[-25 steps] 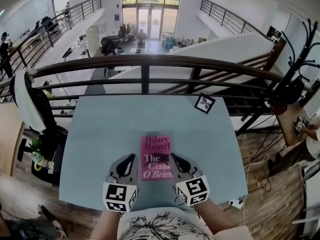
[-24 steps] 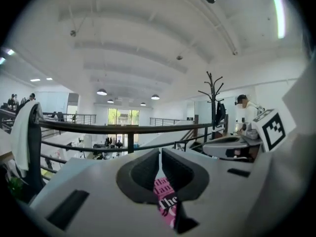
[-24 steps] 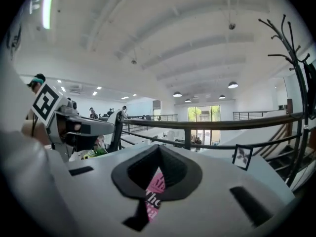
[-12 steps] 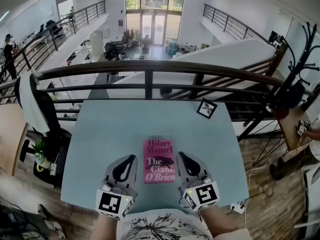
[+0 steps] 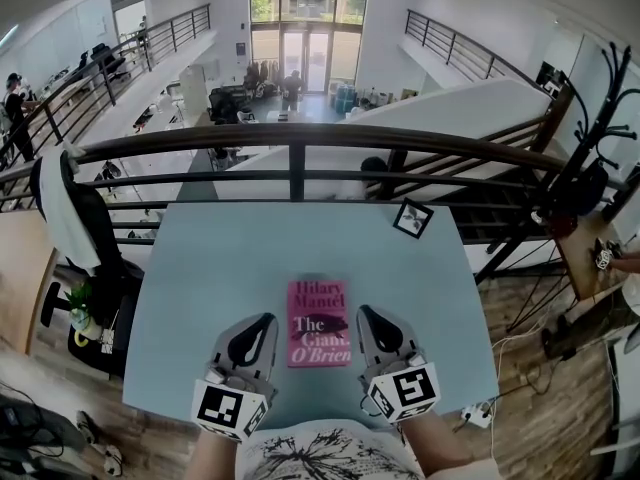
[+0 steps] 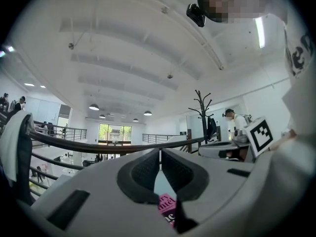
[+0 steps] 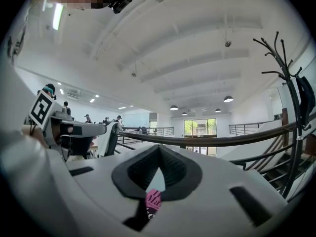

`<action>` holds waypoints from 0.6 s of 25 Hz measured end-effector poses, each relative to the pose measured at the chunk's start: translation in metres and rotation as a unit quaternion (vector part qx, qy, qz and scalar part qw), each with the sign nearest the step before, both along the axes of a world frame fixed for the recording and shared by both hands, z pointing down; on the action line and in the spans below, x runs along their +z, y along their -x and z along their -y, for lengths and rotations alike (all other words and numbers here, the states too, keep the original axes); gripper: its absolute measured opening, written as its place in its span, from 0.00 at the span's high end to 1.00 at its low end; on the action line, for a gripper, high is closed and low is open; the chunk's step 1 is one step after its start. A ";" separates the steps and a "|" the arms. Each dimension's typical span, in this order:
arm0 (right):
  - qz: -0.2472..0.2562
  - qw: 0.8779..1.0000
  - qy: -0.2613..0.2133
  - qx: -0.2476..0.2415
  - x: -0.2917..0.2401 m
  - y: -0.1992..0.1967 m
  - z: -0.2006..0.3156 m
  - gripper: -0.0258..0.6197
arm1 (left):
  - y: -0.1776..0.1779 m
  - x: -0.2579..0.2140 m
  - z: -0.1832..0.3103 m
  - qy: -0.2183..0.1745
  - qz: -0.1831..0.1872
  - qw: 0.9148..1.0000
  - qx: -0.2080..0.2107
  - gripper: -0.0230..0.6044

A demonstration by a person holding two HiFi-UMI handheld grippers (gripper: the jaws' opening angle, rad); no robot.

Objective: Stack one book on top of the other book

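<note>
A pink book (image 5: 318, 322) lies flat on the light blue table (image 5: 210, 268), near its front edge; I cannot tell whether another book lies beneath it. My left gripper (image 5: 262, 319) hovers just left of the book and my right gripper (image 5: 366, 313) just right of it. Both are shut with nothing in them and point level toward the railing. In the left gripper view the left gripper (image 6: 160, 153) has its pads together, with a sliver of the pink book (image 6: 167, 206) below them. The right gripper view shows the right gripper (image 7: 159, 149) the same way above the pink book (image 7: 152, 201).
A small black-and-white marker card (image 5: 411, 218) lies at the table's far right corner. A dark railing (image 5: 300, 136) runs just beyond the far edge, with a drop behind it. A coat rack (image 5: 590, 158) stands to the right and a chair draped in white cloth (image 5: 60, 218) to the left.
Both grippers have risen and drawn slightly outward from the book's sides, staying shut. The book has not moved.
</note>
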State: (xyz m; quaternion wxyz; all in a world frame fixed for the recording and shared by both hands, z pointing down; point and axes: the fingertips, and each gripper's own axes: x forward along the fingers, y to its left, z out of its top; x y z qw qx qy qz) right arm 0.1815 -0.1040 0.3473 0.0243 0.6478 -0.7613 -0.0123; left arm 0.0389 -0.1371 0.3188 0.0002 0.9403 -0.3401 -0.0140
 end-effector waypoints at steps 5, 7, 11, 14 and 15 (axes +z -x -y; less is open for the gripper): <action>-0.002 1.000 0.008 -0.004 0.004 0.005 -0.001 0.97 | 0.002 0.000 -0.001 0.006 -0.002 1.000 0.000 0.94; 0.004 1.000 0.008 -0.003 0.003 0.005 -0.002 0.97 | 0.003 -0.001 0.000 0.009 -0.008 1.000 -0.001 0.94; 0.005 1.000 0.004 -0.005 0.001 0.007 -0.003 0.97 | 0.006 -0.002 0.000 0.012 -0.013 1.000 -0.005 0.94; 0.002 1.000 0.002 -0.006 -0.001 0.009 -0.006 0.97 | 0.007 -0.001 -0.002 0.015 -0.009 1.000 -0.008 0.94; 0.002 1.000 0.003 -0.006 -0.002 0.009 -0.007 0.97 | 0.007 -0.001 -0.003 0.016 -0.008 1.000 -0.008 0.94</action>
